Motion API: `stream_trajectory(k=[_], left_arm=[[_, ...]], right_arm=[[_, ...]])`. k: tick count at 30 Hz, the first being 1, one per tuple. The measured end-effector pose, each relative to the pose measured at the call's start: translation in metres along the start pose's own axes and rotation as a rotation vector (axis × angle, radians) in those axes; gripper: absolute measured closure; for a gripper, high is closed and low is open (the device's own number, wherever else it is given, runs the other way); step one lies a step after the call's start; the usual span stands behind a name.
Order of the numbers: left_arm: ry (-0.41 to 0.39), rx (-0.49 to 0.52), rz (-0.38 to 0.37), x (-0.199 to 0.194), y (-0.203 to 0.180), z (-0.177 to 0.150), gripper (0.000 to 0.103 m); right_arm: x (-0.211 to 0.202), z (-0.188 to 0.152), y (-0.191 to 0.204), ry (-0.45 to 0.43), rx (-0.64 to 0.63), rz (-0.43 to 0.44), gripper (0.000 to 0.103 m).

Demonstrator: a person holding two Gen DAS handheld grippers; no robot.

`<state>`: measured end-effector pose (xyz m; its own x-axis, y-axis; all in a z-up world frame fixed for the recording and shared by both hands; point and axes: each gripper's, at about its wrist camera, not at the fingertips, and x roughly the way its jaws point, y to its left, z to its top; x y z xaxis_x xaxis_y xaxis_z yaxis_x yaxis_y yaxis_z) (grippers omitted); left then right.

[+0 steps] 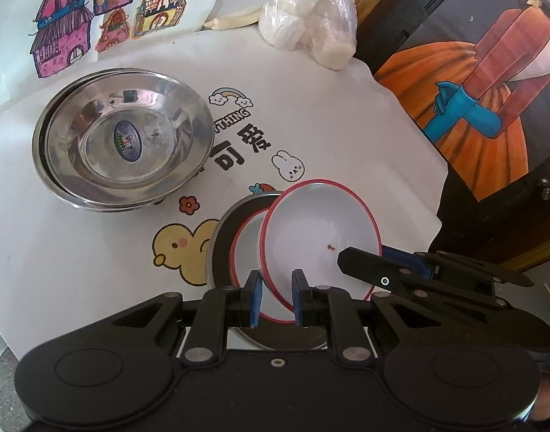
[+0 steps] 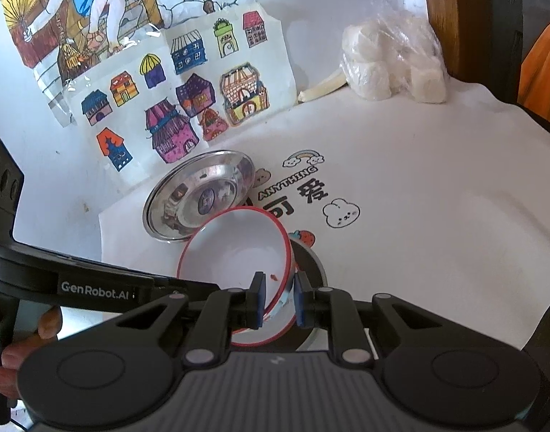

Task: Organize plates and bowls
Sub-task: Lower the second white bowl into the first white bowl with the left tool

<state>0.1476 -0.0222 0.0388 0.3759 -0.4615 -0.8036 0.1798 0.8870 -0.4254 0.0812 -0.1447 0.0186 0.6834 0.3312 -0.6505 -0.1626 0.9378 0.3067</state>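
Gripping opposite rims of one white red-rimmed bowl, the left gripper and right gripper are both clenched on it. It sits tilted over a second red-rimmed bowl inside a grey dish. Stacked steel bowls stand apart on the white printed cloth.

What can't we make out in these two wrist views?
- Left wrist view: the near rim of the grey plate is hidden by the left hand-held gripper, which is shut on the white bowl.
- Right wrist view: most of the grey plate is behind the white bowl and the right hand-held gripper.
- Both views: whether the white bowl touches the second bowl under it.
- Steel bowls: sticker print too small to read.
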Motion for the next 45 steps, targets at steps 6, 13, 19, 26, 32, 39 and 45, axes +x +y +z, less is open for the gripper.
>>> stream_trajectory(k=[6,13,19,26,32,39,45], left_arm=[[0.015,0.02,0.016,0.003,-0.002,-0.002,0.084],[0.022,0.027,0.025,0.005,-0.001,-0.002,0.083],[0.019,0.031,0.034,0.006,-0.002,0.001,0.083],[0.02,0.052,0.048,0.007,-0.004,0.004,0.083],[0.039,0.075,0.059,0.01,-0.007,0.006,0.083],[0.049,0.068,0.058,0.012,-0.007,0.009,0.083],[0.051,0.119,0.094,0.011,-0.012,0.013,0.082]], right_arm=[[0.004,0.0,0.0,0.014,0.0,0.001,0.085],[0.009,0.0,0.0,0.025,0.005,0.005,0.085],[0.015,0.001,-0.002,0.034,0.013,0.009,0.085],[0.019,0.001,-0.004,0.049,0.02,0.012,0.085],[0.02,0.002,-0.005,0.059,0.018,0.013,0.085],[0.022,0.002,-0.007,0.074,0.011,0.013,0.085],[0.024,0.004,-0.004,0.084,-0.014,0.002,0.085]])
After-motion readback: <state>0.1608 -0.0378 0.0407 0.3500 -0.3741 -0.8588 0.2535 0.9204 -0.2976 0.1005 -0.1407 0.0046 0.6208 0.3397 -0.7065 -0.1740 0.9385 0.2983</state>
